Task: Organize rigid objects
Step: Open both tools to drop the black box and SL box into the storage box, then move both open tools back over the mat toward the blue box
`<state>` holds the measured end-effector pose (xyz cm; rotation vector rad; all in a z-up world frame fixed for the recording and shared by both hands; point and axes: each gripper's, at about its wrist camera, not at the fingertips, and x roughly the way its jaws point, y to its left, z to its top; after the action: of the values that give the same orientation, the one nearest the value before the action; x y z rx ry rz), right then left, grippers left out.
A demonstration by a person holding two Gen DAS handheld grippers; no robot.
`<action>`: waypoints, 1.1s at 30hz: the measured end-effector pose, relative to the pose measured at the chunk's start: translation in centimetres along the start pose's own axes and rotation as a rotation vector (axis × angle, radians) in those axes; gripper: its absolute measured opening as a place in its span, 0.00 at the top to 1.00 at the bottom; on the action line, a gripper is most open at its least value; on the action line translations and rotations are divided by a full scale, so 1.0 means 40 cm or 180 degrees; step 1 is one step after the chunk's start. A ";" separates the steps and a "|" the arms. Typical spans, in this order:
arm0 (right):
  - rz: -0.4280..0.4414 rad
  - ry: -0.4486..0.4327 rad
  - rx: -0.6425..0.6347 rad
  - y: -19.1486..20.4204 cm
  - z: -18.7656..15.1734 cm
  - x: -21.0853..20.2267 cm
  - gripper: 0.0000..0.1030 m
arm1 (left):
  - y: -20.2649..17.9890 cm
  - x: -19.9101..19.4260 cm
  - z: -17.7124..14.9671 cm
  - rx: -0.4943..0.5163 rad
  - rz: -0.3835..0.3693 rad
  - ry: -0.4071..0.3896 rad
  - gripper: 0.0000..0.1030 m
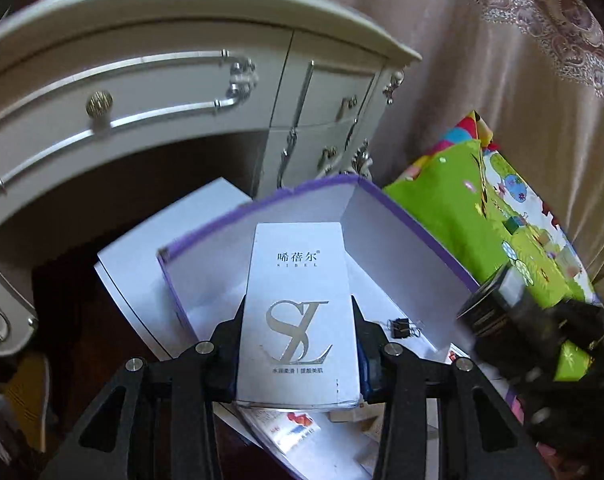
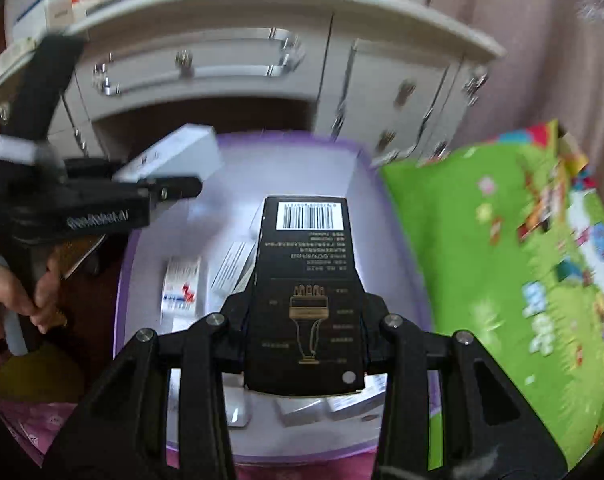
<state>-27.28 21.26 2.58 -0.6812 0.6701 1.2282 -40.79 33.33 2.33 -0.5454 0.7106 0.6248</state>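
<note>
Both boxes held over the bin
Left gripper [image 1: 298, 320] clamped the white box [image 1: 298, 312], right gripper [image 2: 307, 320] the black box [image 2: 307, 292]; lower each flat toward twelve o'clock, inside the bin [image 2: 397, 240].

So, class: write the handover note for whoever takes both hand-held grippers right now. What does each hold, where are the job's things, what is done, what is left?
Left hand-held gripper: shut on the white SL box, held above the purple-edged storage box.
Right hand-held gripper: shut on the black barcode box, also over the storage box.
Done: small cartons and a binder clip already lie in the storage box.
Left: set both held boxes down inside, probably one at a time, beside the loose cartons.
</note>
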 end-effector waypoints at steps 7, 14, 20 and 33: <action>0.0214 0.0220 0.0255 -0.025 -0.038 0.053 0.34 | -0.026 0.066 0.023 0.0111 0.0550 0.0216 0.14; -0.0048 -0.0018 0.0821 -0.229 -0.104 -0.037 0.19 | -0.156 0.067 0.060 0.0388 0.0390 0.0227 0.14; -0.0759 0.0086 0.1862 -0.531 -0.340 -0.133 0.16 | -0.490 0.157 0.082 0.1359 -0.0273 0.0313 0.13; -0.1505 0.0320 0.2610 -0.905 -0.644 -0.248 0.12 | -1.029 0.554 0.166 0.2404 -0.0603 0.0510 0.13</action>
<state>3.67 -11.77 -2.23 -0.1834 0.9463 0.4108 3.34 16.62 0.34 0.0434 0.9646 0.1054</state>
